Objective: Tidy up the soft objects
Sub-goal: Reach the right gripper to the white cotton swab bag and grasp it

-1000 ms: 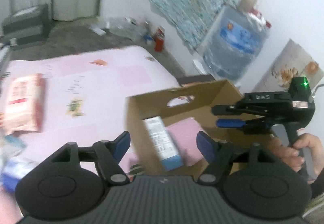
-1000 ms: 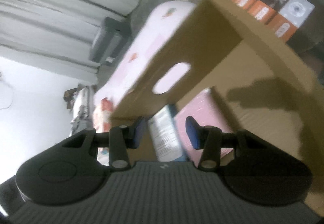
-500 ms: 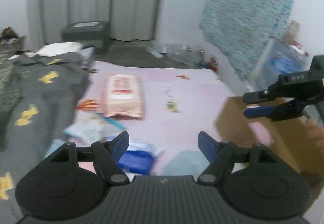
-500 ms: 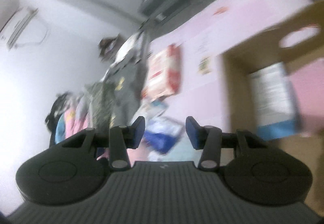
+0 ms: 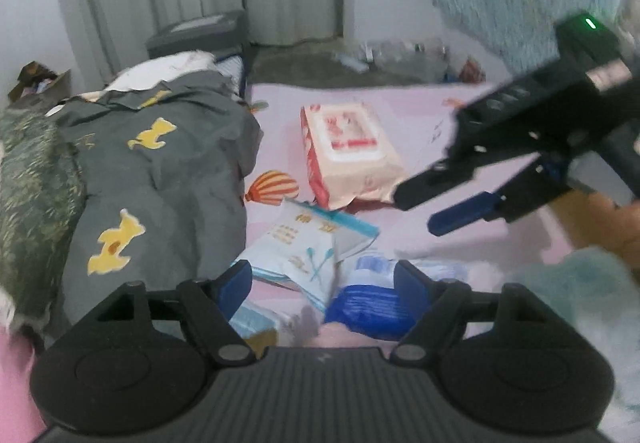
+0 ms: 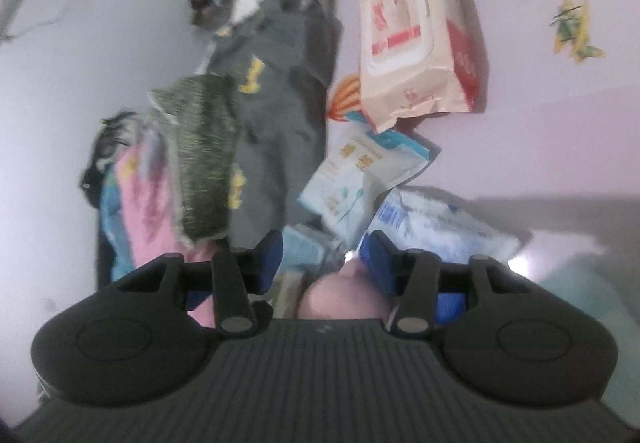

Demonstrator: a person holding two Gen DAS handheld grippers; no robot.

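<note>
Several soft packs lie on the pink bed sheet (image 5: 360, 103). A red and cream wipes pack (image 5: 352, 147) (image 6: 416, 39) is farthest. Nearer lie a white and blue swab bag (image 5: 308, 243) (image 6: 360, 179) and a blue and white pack (image 5: 372, 307) (image 6: 436, 227). My left gripper (image 5: 324, 283) hovers over these near packs, its jaws opening, nothing between them. My right gripper (image 5: 418, 213) (image 6: 326, 263) reaches in from the right toward the same pile, jaws opening and empty.
A grey blanket with yellow figures (image 5: 160, 171) (image 6: 276, 103) covers the bed's left side, with a green knit cloth (image 6: 204, 155) on it. A pale teal cloth (image 5: 580, 283) lies at the right. Beyond the bed stand curtains and a grey bin (image 5: 200, 33).
Both views have swung left, from the cardboard box to the pile of packs on the bed. The right gripper has come across with the left. Both pairs of jaws stand slightly wider.
</note>
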